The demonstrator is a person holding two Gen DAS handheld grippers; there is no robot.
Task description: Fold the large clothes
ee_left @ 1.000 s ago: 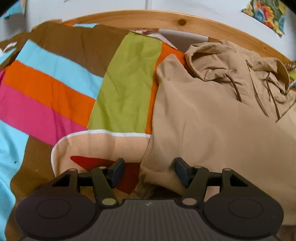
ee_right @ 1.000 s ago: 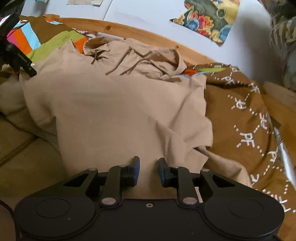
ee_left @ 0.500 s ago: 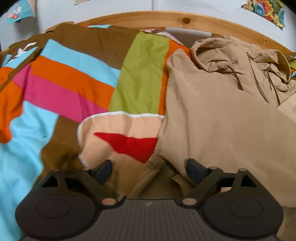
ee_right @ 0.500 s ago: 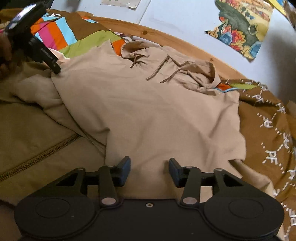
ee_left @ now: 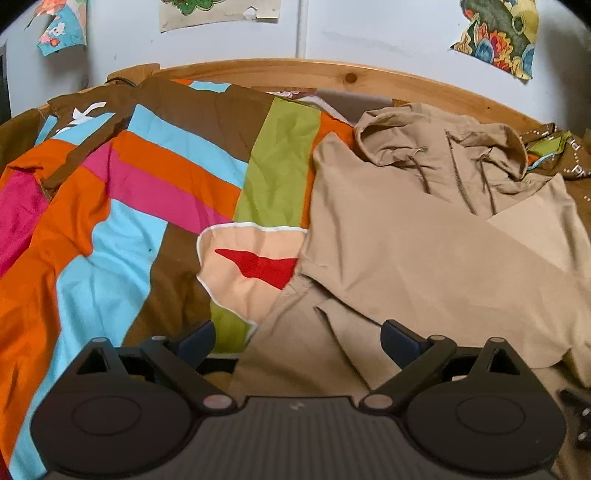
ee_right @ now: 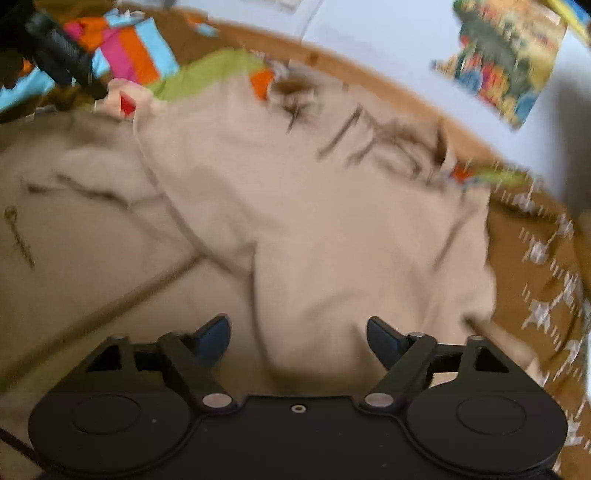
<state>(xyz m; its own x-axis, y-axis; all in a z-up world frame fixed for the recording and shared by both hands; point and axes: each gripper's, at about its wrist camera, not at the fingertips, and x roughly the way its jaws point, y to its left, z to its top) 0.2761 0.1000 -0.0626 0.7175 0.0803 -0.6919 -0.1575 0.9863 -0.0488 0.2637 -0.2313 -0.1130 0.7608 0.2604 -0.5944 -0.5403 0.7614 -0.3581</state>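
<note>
Both spread wide and holding nothing, left claw [ee_left: 297, 338] and right claw [ee_right: 297, 334], just over one tan hoodie [ee_left: 424, 240] lying ahead on one striped bedspread [ee_left: 147, 177], "PF" lettering right of it, wooden headboard [ee_left: 332, 75] beyond.

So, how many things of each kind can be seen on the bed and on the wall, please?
Tan hooded garments: 1
Multicoloured bed covers: 1
Pictures stuck on the wall: 3, one at the left, one in the middle and one at the right
Total: 5
</note>
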